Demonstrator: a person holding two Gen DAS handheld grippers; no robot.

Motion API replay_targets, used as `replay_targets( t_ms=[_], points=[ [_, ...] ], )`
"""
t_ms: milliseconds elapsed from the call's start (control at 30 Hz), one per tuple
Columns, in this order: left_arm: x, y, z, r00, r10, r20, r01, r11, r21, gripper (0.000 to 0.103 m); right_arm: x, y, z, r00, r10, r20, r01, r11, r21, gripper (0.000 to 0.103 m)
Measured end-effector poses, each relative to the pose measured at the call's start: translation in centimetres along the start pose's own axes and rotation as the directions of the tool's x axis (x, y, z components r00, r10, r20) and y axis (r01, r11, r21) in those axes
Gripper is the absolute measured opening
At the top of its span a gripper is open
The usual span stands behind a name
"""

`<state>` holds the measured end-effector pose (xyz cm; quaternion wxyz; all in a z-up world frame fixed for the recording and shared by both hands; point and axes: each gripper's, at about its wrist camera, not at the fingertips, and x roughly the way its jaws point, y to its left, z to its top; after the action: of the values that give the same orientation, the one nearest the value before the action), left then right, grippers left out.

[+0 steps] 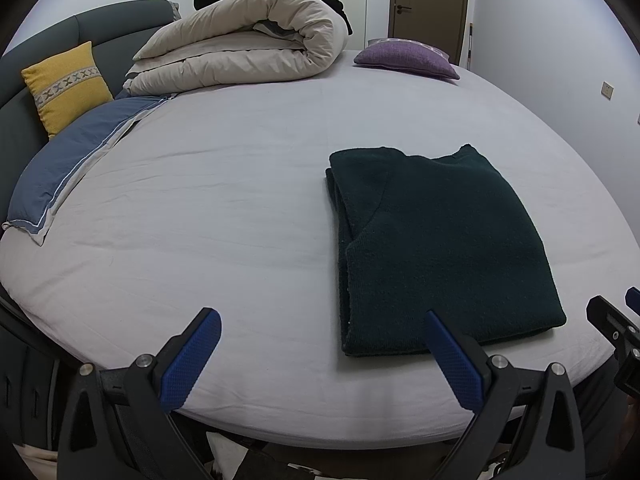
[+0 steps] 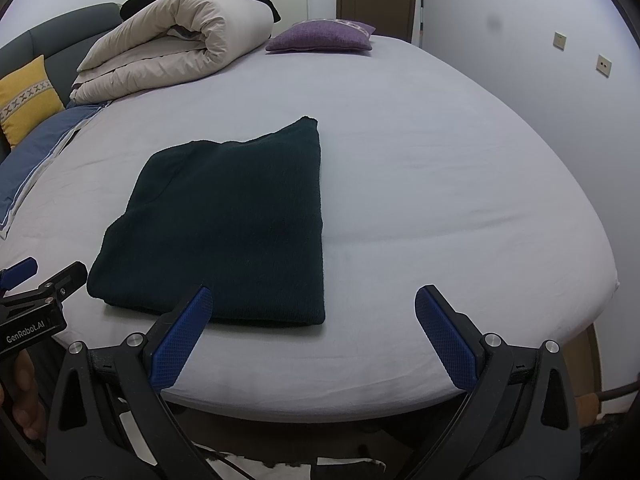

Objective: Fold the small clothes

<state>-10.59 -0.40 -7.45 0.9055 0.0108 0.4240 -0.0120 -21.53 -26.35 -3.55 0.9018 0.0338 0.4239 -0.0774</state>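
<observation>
We hold our left claw [image 1: 324,356] above the near edge of the bed [image 1: 224,208], its two blue-padded fingers [image 1: 191,360] spread wide apart with nothing between them. Our right claw [image 2: 314,334] hangs the same way beside it, fingers parted and empty, over the same near edge.

The dark green sweater [image 1: 440,248] lies folded into a neat rectangle on the pale sheet, near our edge of the bed. In the left wrist view it sits to the right of centre, its near hem just beyond the right-hand finger of our left claw; along its left side we see the stacked folded layers. In the right wrist view the sweater [image 2: 224,224] lies left of centre, its near hem just past the left-hand finger of our right claw. Neither claw touches it.

At the far side of the bed rests a rolled beige duvet [image 1: 248,44] with something black on top of it, and a purple cushion [image 1: 408,58] to its right. A yellow cushion [image 1: 66,86] leans against the dark headboard [image 1: 44,40] on the left, with a blue pillow [image 1: 68,168] below it. A brown door [image 1: 428,0] stands shut behind.
</observation>
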Motion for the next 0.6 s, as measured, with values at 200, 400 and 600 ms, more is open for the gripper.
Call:
replay_targets(
  t_ms=[200, 400, 600],
  points=[
    [0.01, 0.03, 0.01, 1.000, 0.000, 0.000, 0.000, 1.000, 0.000, 0.103, -0.18, 0.18, -0.01, 1.000, 0.000, 0.001, 0.000, 1.000, -0.003, 0.103],
    [-0.01, -0.01, -0.02, 1.000, -0.001, 0.000, 0.001, 1.000, 0.000, 0.103, -0.33, 0.32, -0.05, 1.000, 0.000, -0.001, 0.000, 1.000, -0.001, 0.103],
    [-0.04, 0.02, -0.07, 1.000, 0.000, 0.000, 0.000, 1.000, 0.000, 0.103, -0.32, 0.36, -0.09, 1.000, -0.001, 0.001, 0.001, 1.000, -0.001, 0.103]
  ],
)
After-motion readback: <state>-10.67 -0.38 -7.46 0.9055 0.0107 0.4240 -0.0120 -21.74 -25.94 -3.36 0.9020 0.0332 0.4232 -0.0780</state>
